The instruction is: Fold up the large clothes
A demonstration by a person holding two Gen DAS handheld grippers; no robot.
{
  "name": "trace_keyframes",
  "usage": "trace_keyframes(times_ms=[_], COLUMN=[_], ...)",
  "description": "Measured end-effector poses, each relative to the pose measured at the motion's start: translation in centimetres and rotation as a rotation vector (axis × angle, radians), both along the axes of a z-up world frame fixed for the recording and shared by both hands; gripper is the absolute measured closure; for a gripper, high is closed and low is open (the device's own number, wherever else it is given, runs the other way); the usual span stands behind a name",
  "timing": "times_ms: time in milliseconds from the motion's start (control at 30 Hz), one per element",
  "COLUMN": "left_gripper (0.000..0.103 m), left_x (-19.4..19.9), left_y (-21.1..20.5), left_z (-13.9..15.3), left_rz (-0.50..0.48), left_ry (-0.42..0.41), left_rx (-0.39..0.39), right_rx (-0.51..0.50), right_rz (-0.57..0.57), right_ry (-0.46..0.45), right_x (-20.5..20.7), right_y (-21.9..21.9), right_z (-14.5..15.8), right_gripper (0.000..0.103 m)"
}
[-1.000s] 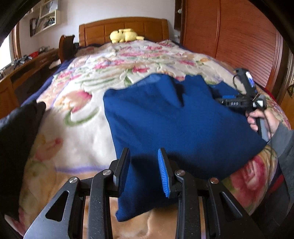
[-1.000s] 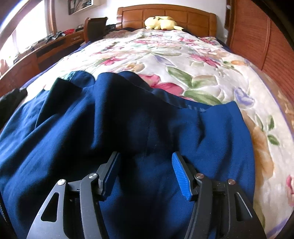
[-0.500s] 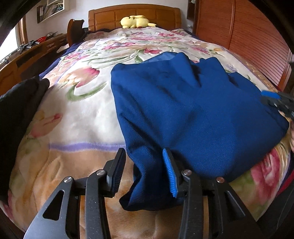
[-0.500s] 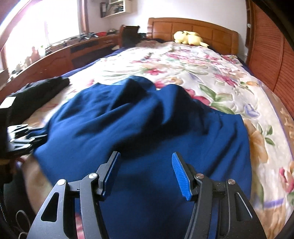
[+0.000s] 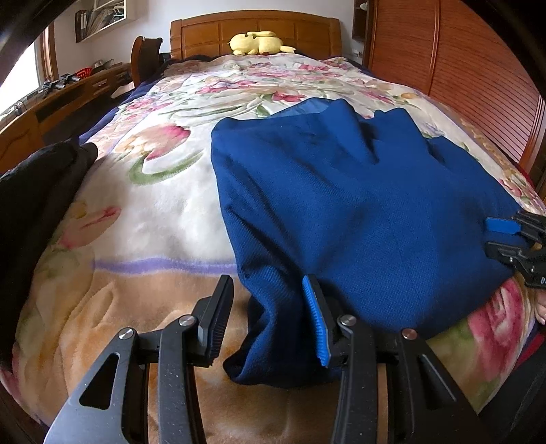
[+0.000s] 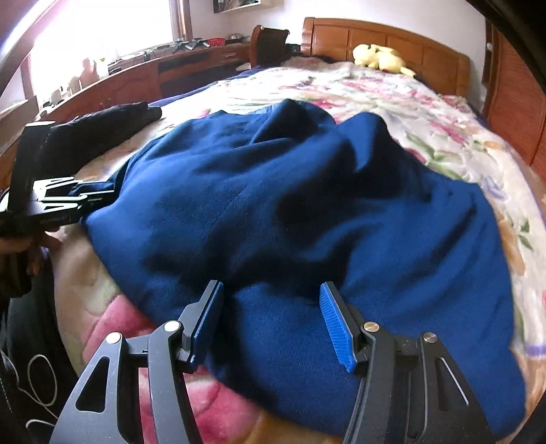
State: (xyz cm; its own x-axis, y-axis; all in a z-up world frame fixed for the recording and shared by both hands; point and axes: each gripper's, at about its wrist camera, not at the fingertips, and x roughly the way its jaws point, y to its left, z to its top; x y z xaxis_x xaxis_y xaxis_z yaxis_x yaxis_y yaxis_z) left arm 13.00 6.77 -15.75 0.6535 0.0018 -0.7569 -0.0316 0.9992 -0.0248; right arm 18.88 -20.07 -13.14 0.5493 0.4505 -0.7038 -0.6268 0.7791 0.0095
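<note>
Your left gripper [image 5: 269,322], just spread wider, straddles the dark-blue woven garment's [image 5: 358,205] lower corner unpinched; right gripper [image 6: 273,328] hangs spread, so regrasp.

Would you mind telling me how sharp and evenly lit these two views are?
Left wrist view: sharp, evenly lit, with fisheye bending of the bed's headboard. Right wrist view: the window is blown out white, and the blue garment and floral blanket look smeared.

At three o'clock in the left wrist view, the right gripper [image 5: 512,235] was cut off by the edge; the blue garment [image 5: 358,211] hid the blanket [image 5: 153,211] beneath.
</note>
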Motion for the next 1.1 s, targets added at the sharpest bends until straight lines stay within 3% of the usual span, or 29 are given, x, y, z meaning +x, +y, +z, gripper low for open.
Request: trace_keyframes(times_ms=[133, 300, 467, 633, 700, 800, 900, 1100], left_gripper=[0.060, 0.060, 0.060, 0.061, 0.066, 0.085, 0.091, 0.093], left_x=[-0.9, -2.0, -2.1, -2.2, -2.2, -2.1, -2.1, -0.6], left_y=[0.1, 0.1, 0.9, 0.2, 0.0, -0.2, -0.9, -4.4], left_z=[0.4, -0.1, -0.5, -0.3, -0.2, 0.2, 2.2, 9.7], left_rz=[0.000, 0.004, 0.053, 0.052, 0.047, 0.022, -0.003, -0.104], left_ry=[0.016, 0.021, 0.025, 0.037, 0.038, 0.036, -0.008, -0.150], left_rx=[0.003, -0.047, -0.172, -0.158, -0.158, -0.157, -0.142, -0.129], right_rx=[-0.017, -0.021, -0.019, -0.007, -0.014, -0.010, 0.001, 0.012], right_rz=[0.002, 0.002, 0.004, 0.013, 0.013, 0.019, 0.028, -0.005], right_ry=[-0.002, -0.009, -0.008, 0.011, 0.009, 0.015, 0.029, 0.010], right_x=[0.9, 1.3, 0.2, 0.4, 0.5, 0.6, 0.9, 1.4], right_y=[0.5, 0.5, 0.6, 0.1, 0.3, 0.2, -0.1, -2.3], right_z=[0.2, 0.0, -0.4, -0.4, -0.4, -0.4, -0.2, 1.5], right_gripper=[0.042, 0.042, 0.042, 0.041, 0.041, 0.041, 0.041, 0.042])
